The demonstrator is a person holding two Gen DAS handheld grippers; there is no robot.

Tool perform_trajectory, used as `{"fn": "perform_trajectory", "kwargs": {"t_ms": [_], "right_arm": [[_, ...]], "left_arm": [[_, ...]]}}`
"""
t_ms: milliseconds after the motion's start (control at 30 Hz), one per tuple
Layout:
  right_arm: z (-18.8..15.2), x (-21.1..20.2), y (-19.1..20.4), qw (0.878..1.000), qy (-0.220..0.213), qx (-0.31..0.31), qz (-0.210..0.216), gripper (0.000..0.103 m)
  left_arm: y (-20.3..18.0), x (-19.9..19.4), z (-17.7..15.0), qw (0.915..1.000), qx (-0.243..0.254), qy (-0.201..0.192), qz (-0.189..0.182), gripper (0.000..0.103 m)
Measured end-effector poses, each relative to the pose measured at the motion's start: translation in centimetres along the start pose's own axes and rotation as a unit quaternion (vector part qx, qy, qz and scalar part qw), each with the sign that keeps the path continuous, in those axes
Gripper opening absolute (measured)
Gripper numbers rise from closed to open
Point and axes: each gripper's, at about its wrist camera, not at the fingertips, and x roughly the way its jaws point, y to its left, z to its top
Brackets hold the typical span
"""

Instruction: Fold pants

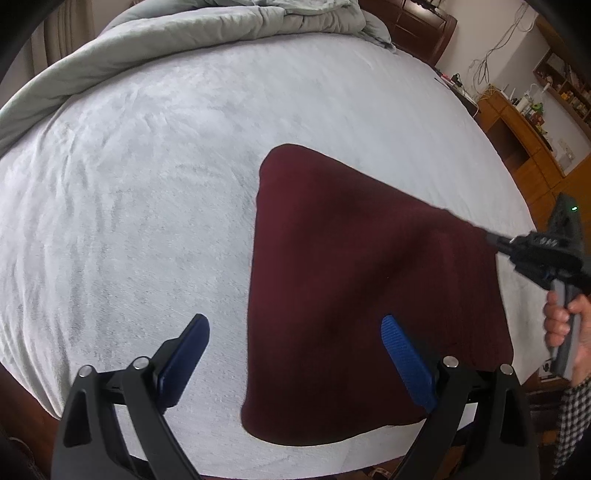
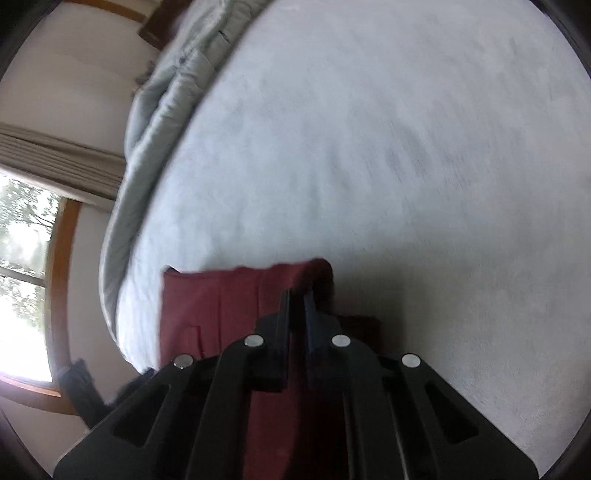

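Observation:
The dark maroon pants (image 1: 354, 288) lie folded on the pale grey bed cover, toward the right near edge. My left gripper (image 1: 295, 339) is open and empty above the pants' left edge; one blue finger is over the cover, the other over the cloth. My right gripper (image 1: 491, 238) is shut on the pants' right corner and pulls it taut. In the right wrist view the right gripper (image 2: 297, 295) pinches a raised fold of the pants (image 2: 207, 306).
The bed cover (image 1: 147, 184) spreads wide to the left and back. A bunched grey duvet (image 1: 184, 33) lies along the far edge. Wooden shelves (image 1: 524, 129) stand at the right. A window (image 2: 26, 280) shows beyond the bed.

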Motion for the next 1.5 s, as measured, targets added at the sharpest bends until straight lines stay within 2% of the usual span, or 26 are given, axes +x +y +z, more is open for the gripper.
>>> {"fn": "perform_trajectory", "kwargs": {"t_ms": [33, 133, 167, 200, 333, 400, 533, 567, 600, 733, 800, 867, 1000, 1067, 1100, 1133, 1200, 1233, 1300, 1500], "right_arm": [[-0.3, 0.4, 0.0, 1.0, 0.001, 0.0, 0.002, 0.008], [-0.8, 0.2, 0.7, 1.0, -0.002, -0.008, 0.012, 0.025], [-1.2, -0.4, 1.0, 1.0, -0.003, -0.014, 0.022, 0.036], [-1.5, -0.9, 1.2, 0.999, -0.006, -0.021, 0.026, 0.039], [-4.9, -3.2, 1.8, 0.999, 0.006, -0.032, 0.033, 0.042], [-7.4, -4.3, 1.8, 0.998, 0.018, -0.038, 0.039, 0.05], [-11.4, -4.9, 1.7, 0.997, 0.039, -0.034, 0.053, 0.053], [-12.2, -4.7, 1.6, 0.997, 0.046, -0.029, 0.059, 0.057], [-12.7, -4.5, 1.6, 0.997, 0.049, -0.026, 0.06, 0.06], [-13.4, -2.9, 1.3, 0.996, 0.059, -0.006, 0.065, 0.06], [-13.1, -1.7, 1.3, 0.995, 0.067, 0.005, 0.07, 0.064], [-12.7, -1.2, 1.5, 0.996, 0.065, 0.001, 0.065, 0.062], [-12.7, -1.8, 2.8, 0.996, 0.06, -0.044, 0.049, 0.03], [-12.9, -2.0, 3.0, 0.995, 0.06, -0.051, 0.053, 0.029], [-12.7, -2.0, 2.9, 0.995, 0.06, -0.05, 0.055, 0.037], [-12.6, -1.8, 2.8, 0.996, 0.061, -0.041, 0.058, 0.04], [-12.3, -1.1, 2.6, 0.995, 0.068, -0.028, 0.071, 0.041], [-12.1, -0.7, 2.6, 0.994, 0.068, -0.026, 0.076, 0.04], [-11.8, -0.3, 2.5, 0.994, 0.069, -0.024, 0.084, 0.023], [-10.8, -4.1, 2.5, 0.993, 0.03, -0.032, 0.113, 0.018]], "left_arm": [[-0.1, 0.0, 0.0, 1.0, 0.003, 0.0, 0.0, 0.095], [-0.4, -0.1, -0.2, 0.9999, 0.011, 0.001, 0.004, 0.095], [-0.5, -0.1, -0.3, 0.9999, 0.012, 0.002, 0.005, 0.095], [-0.4, -0.1, -0.4, 0.9999, 0.011, 0.002, 0.005, 0.095], [-0.1, -0.3, -0.7, 1.0, 0.004, 0.003, 0.008, 0.095], [0.0, -0.3, -1.0, 0.9999, 0.001, 0.004, 0.01, 0.095], [0.3, -0.3, -1.6, 0.9999, -0.009, 0.011, 0.009, 0.095], [0.3, -0.3, -1.7, 0.9998, -0.012, 0.012, 0.008, 0.095], [0.3, -0.4, -1.8, 0.9998, -0.013, 0.013, 0.006, 0.095], [-0.4, -0.8, -2.2, 0.9999, -0.005, 0.015, 0.003, 0.095], [-0.8, -1.0, -2.4, 0.9999, 0.0, 0.015, 0.004, 0.095], [-1.0, -1.0, -2.5, 0.9999, 0.0, 0.016, 0.005, 0.095], [-1.4, -1.1, -2.7, 0.9998, 0.004, 0.016, 0.007, 0.096], [-1.7, -1.0, -3.1, 0.9998, 0.003, 0.018, 0.009, 0.096], [-1.8, -1.0, -3.0, 0.9998, 0.001, 0.019, 0.008, 0.096], [-1.8, -0.9, -2.9, 0.9998, 0.0, 0.021, 0.006, 0.096], [-2.1, -0.6, -3.1, 0.9997, 0.0, 0.025, 0.005, 0.096], [-2.1, -0.5, -3.1, 0.9996, 0.001, 0.027, 0.005, 0.096], [-2.0, -0.2, -3.2, 0.9994, 0.003, 0.033, 0.009, 0.096], [0.5, -0.3, -3.1, 0.9989, -0.021, 0.04, 0.012, 0.096]]}}
